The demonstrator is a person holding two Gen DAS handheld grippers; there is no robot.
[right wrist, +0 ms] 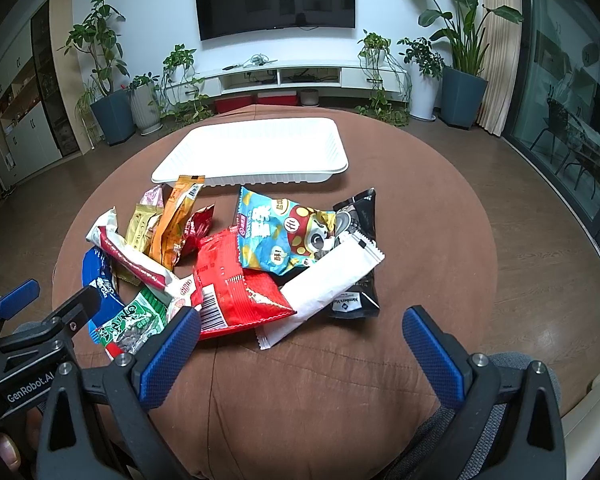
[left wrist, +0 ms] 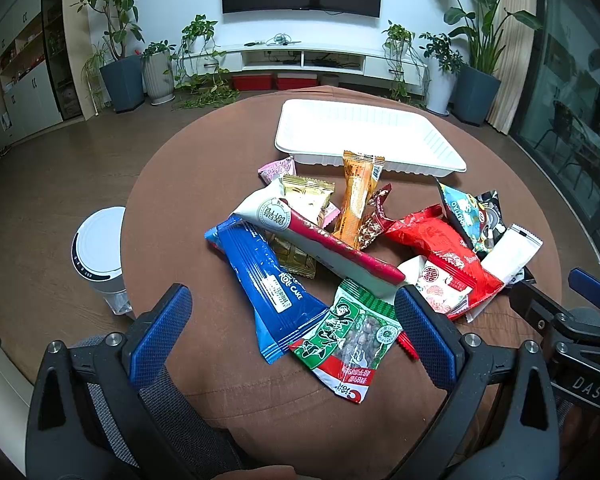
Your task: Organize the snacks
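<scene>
1. The left gripper [left wrist: 292, 332] and right gripper [right wrist: 302, 350] hover with jaws wide, holding nothing, on the near side of the snack pile [right wrist: 236, 264].
2. All packets, such as the blue roll cake [left wrist: 266, 280] and white sachet [right wrist: 324, 284], lie heaped on the brown table [right wrist: 440, 216], just short of the white tray [right wrist: 204, 168].
3. The tray itself holds nothing, so sorting has apparently not begun; every packet remains.
</scene>
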